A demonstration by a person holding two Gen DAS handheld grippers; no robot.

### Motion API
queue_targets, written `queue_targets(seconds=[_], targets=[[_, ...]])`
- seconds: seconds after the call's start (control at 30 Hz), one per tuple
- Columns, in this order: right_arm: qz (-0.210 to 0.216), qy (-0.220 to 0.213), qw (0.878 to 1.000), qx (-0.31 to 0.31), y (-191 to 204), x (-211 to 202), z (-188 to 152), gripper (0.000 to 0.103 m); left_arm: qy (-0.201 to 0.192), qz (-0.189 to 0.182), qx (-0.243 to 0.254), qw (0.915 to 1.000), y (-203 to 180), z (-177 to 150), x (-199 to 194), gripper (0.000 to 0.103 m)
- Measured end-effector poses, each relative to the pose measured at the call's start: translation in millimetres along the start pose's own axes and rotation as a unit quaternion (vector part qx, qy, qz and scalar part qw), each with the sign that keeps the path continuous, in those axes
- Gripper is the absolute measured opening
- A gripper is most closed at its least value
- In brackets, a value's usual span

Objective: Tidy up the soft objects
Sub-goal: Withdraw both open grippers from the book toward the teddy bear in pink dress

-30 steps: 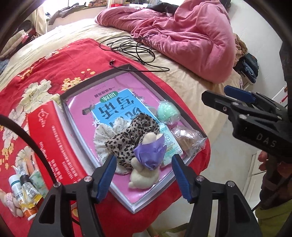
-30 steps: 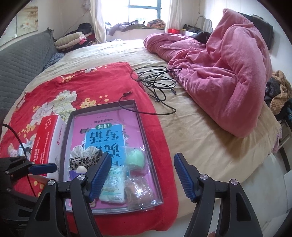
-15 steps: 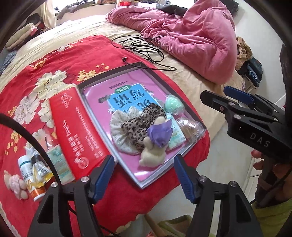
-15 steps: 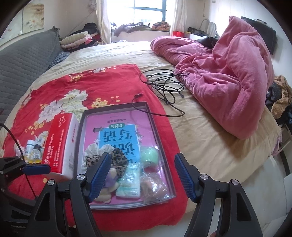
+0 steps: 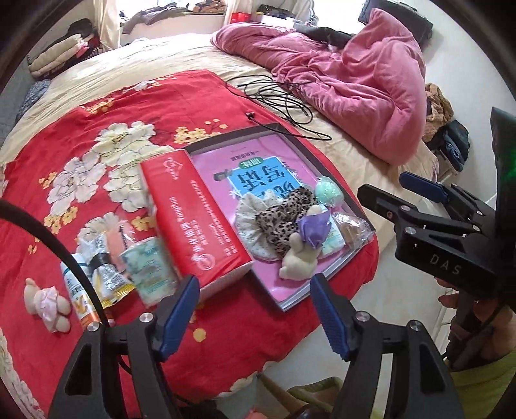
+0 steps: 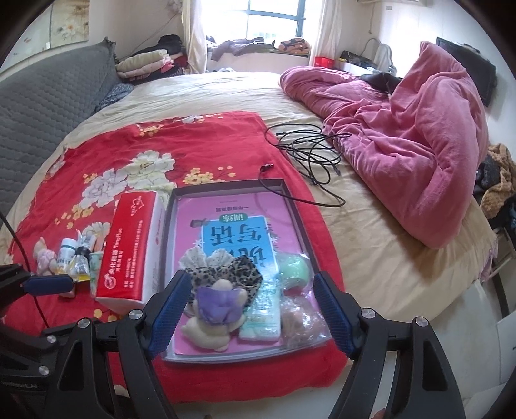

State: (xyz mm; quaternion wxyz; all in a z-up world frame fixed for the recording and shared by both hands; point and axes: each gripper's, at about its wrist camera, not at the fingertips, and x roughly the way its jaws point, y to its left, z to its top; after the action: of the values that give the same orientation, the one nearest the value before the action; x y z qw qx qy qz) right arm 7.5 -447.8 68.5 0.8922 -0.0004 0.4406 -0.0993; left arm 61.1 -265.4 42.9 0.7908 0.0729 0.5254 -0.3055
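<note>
Both grippers hover, angled down over the bed edge.
Left gripper (image 5: 251, 309) and right gripper (image 6: 251, 309) empty, jaws just widening; plush toy (image 6: 214, 314) lies in the tray (image 6: 225, 185).

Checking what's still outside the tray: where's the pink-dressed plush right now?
The pink plush lies on the red blanket, far left in the left wrist view, outside the tray, just left of the small bottles beside the red tissue box.

Bright window (image 6: 274, 19) daylight; fisheye edges bend darkly.
</note>
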Motion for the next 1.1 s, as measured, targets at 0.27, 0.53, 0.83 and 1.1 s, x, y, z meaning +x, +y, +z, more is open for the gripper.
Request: queue_targets(seconds=[0.27,0.53,0.83,1.1], targets=[[-0.010,0.012,1.000,-0.004,19.0,-4.0,3.4,0.079,-0.009,0.008,-0.015,0.9998,19.7,-7.8,-19.2,0.073],[0.012,0.004,1.000,-0.021,44.1,-15.4,6.3,0.079,-0.008,0.020,-0.032,0.9993,37.3,-18.1,-36.6,0.073],[0.034,-0.008,0.999,-0.042,76.4,-29.2,11.1,0.079,-0.010,0.032,-0.053,0.9981,58.6,-30.8,-56.5,0.073],[0.052,-0.015,0.996,-0.071,107.3,-37.8,14.8,0.079,-0.018,0.045,-0.075,0.9960,82.6,-40.5,-74.0,0.073]])
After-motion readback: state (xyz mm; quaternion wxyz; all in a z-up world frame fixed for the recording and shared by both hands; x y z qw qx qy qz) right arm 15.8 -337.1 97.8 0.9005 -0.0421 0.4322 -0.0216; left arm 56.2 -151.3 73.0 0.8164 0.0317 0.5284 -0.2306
